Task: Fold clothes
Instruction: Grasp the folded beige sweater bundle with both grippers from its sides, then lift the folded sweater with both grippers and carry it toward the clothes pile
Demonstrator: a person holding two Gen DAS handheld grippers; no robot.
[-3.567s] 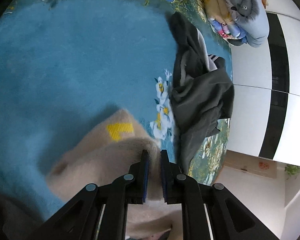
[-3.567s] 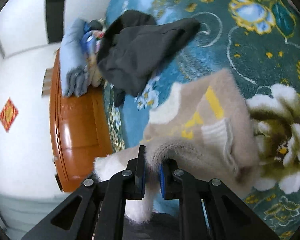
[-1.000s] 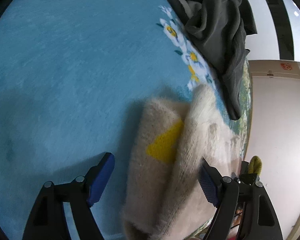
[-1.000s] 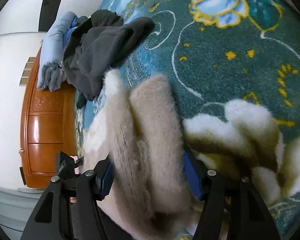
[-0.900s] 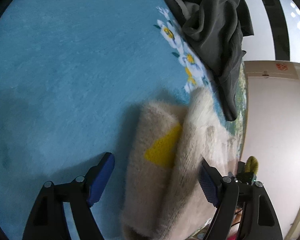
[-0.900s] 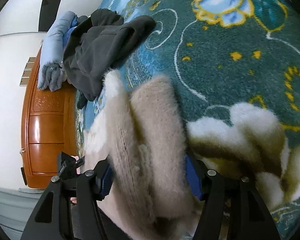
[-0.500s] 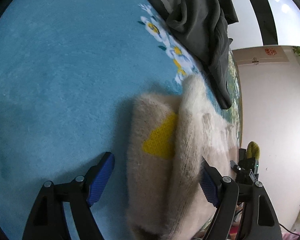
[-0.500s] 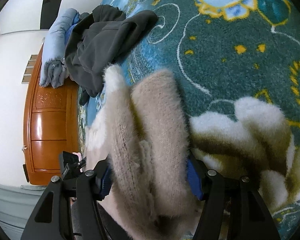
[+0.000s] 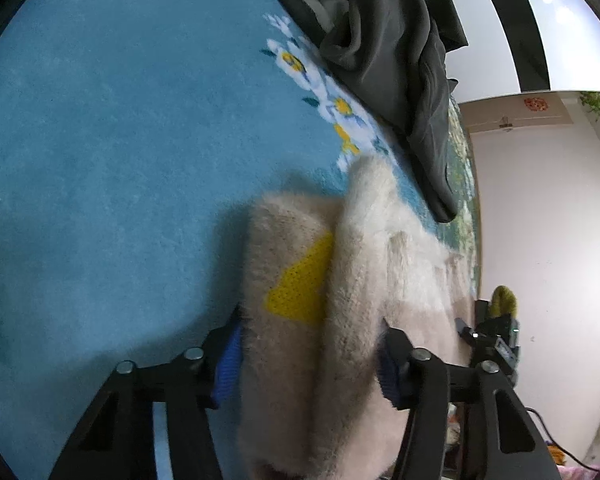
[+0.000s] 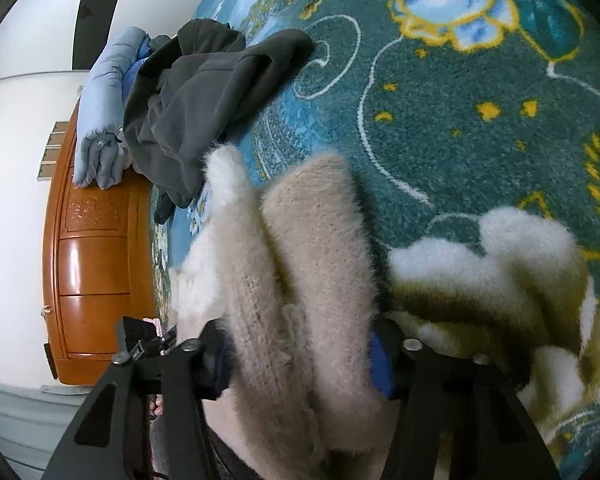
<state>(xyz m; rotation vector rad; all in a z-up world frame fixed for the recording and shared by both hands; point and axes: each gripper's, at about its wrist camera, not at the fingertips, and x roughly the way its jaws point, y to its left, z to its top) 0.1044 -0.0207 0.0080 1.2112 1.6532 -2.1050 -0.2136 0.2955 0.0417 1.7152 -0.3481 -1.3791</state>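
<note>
Now our fluffy beige knitted sweater with the yellow patch (image 9: pixel 300 292) lies bunched in thick folds on the teal flowered bed blanket (image 9: pixel 100 140), at the near edge of the bed, filling the 6 o'clock part of both wrist views. Half a second ago the fingers of both tools stood wide, clear of the wool; now they have closed in. The left gripper (image 9: pixel 306 368) has its blue-padded fingers (image 9: pixel 228 364) pressing the bundle's flanks, clamped around the whole thick fold. The right gripper (image 10: pixel 300 360) grips the same sweater (image 10: pixel 300 280) likewise, its pads sunk into the fuzz on either side. We judge this means we have taken hold of the folded bundle at both ends, either to carry it off or to turn it over for one more fold; the pictures do not settle which.

Further out, at 1 o'clock in the left view, the crumpled dark grey garment (image 9: pixel 392 60) lies unfolded beyond the sweater. At 10 o'clock in the right view, pale blue folded bedding (image 10: pixel 104 108) rests above the orange wooden headboard (image 10: pixel 96 264).
</note>
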